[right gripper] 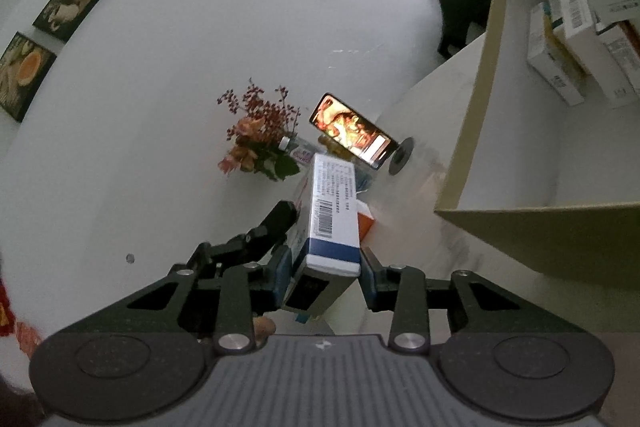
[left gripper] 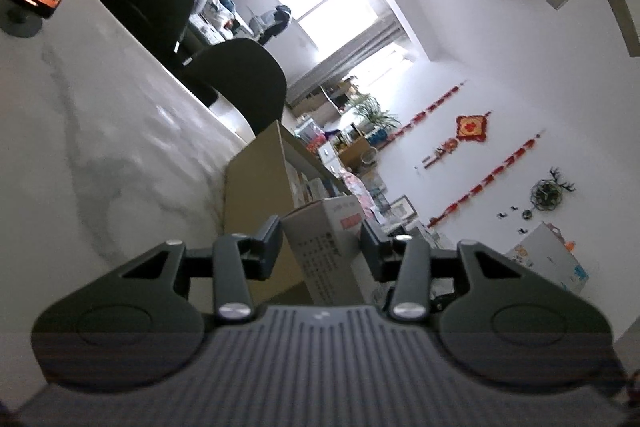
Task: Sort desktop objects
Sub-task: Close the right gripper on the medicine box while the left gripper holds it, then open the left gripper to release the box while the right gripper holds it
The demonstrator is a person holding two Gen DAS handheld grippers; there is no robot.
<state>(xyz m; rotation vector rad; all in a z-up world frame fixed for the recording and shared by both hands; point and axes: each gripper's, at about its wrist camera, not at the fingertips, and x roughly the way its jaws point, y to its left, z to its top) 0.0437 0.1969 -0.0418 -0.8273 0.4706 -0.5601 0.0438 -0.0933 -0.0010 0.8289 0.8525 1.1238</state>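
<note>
Left hand-held gripper [left gripper: 320, 233] clamps a grey-white box [left gripper: 324, 239] over the marble bench [left gripper: 100, 99]. Right hand-held gripper [right gripper: 325, 263] clamps a blue-striped barcode box [right gripper: 334, 219]. Only the right view shows inside the cardboard tray [right gripper: 484, 99]: several boxes [right gripper: 580, 39] stacked there. A phone [right gripper: 352, 131] on a stand is in both views.

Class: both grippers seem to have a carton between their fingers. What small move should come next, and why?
Probably carry the right gripper's carton toward the tray at the right, because similar cartons already lie in it. The left gripper also has a carton.
</note>
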